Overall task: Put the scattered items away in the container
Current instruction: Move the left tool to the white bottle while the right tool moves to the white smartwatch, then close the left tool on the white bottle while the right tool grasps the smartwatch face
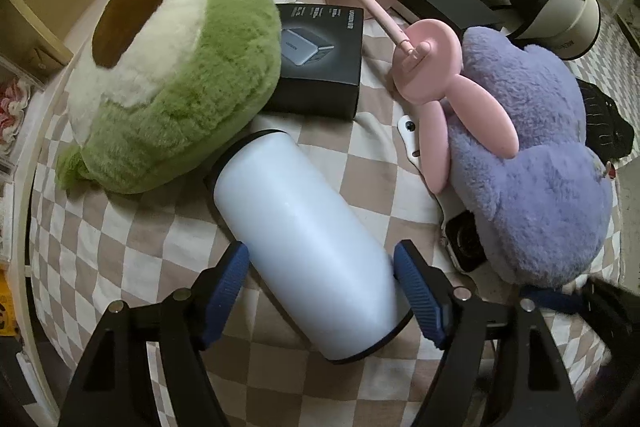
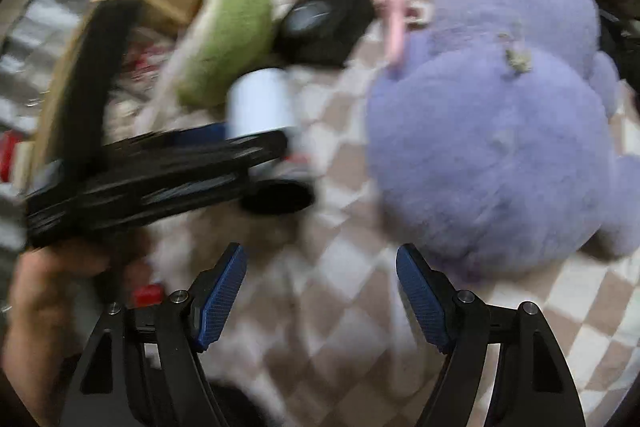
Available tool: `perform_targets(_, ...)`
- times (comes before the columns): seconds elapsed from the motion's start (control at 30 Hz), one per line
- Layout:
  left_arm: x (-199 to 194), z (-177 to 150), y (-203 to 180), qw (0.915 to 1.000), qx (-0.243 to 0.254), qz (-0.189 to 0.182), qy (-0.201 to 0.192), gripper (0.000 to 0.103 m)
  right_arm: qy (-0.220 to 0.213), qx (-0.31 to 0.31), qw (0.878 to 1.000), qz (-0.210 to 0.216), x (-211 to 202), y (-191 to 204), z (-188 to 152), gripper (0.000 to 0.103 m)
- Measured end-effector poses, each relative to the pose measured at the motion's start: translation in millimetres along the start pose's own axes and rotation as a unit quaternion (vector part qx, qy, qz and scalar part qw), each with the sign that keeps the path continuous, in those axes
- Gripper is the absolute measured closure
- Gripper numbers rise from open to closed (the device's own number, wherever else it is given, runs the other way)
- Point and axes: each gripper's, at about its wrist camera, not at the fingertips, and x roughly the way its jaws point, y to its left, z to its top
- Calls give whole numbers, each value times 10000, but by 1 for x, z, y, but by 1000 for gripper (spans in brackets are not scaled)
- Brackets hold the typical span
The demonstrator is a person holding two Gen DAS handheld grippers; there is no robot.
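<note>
Left wrist view: you're over a bed with a beige-and-white checkered sheet (image 1: 132, 247), slightly rumpled, with a pale wooden frame along the 9 o'clock edge. Your left gripper (image 1: 320, 267) straddles a smooth white cylinder tumbler (image 1: 308, 239) lying on its side; the ribbed blue pads sit right at its sides, but I can't tell whether they actually press. A fuzzy green avocado plush (image 1: 172, 67) sits at 10 o'clock, a matte black charger box (image 1: 320, 63) at 12, a glossy pink stand with round discs (image 1: 400, 39) at 1, and a shaggy lavender plush (image 1: 532, 163) at 3.

Right wrist view, blurry: your right gripper (image 2: 320, 287) is open over bare sheet, with the lavender plush at 2 o'clock. No container is visible.
</note>
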Motion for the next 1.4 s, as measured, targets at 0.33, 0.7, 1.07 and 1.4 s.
perform_targets(0.33,10,11,25,9969,-581,-472,235,20,-79,-680,9928,-980,20,12,8,33)
perform_targets(0.7,13,-22,3,9991,-15,-397,147,23,187,-480,9883,-1437,41,-8,14,80)
perform_targets(1.07,1,-37,-5,9975,471,-488,219,35,546,-597,9896,-1187,14,-25,-26,99)
perform_targets(1.4,-12,-49,-3,9961,690,-487,259,44,-328,-540,9919,-1103,2,-17,-22,31)
